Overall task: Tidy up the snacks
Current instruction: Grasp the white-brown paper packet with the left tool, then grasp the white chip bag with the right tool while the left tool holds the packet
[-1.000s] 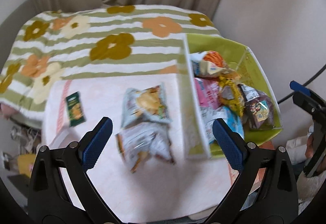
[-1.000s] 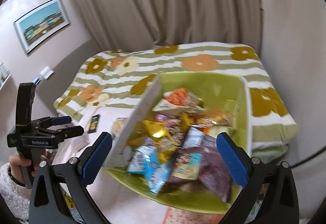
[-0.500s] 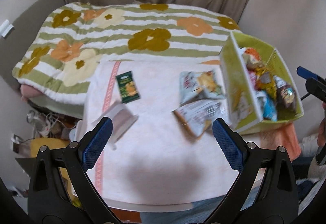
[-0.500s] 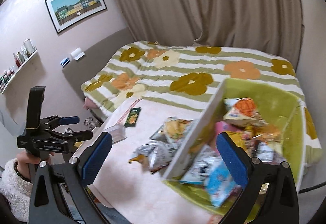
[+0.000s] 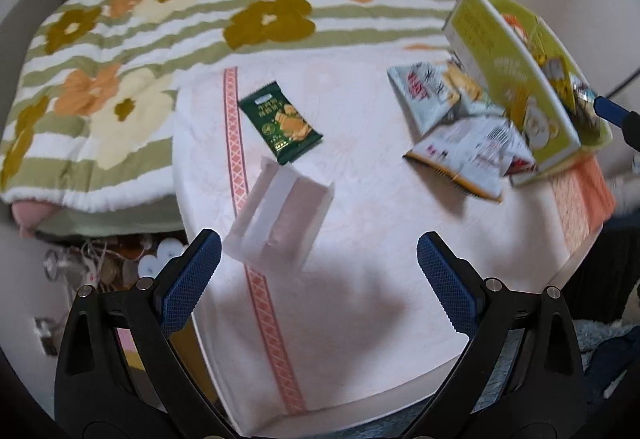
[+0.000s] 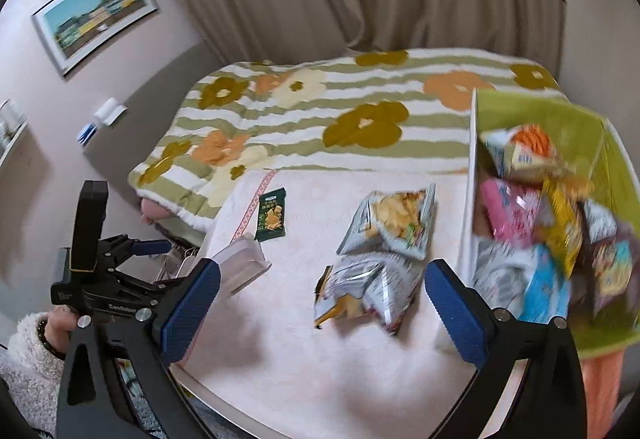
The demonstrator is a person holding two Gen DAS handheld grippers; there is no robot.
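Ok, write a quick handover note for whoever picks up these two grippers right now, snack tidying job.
Left gripper: open, empty, above the near part of the table.
Right gripper: open, empty, facing the two grey packs.
Green box: at the table's right end, already holding a heap of mixed snacks.
Still loose on the table: the dark green pack near the left side, two grey chip packs overlapping right beside the box, and a white open-topped tray lying empty.
Done: most snacks are in the box.
Left: the three loose packs; nothing is gripped yet.
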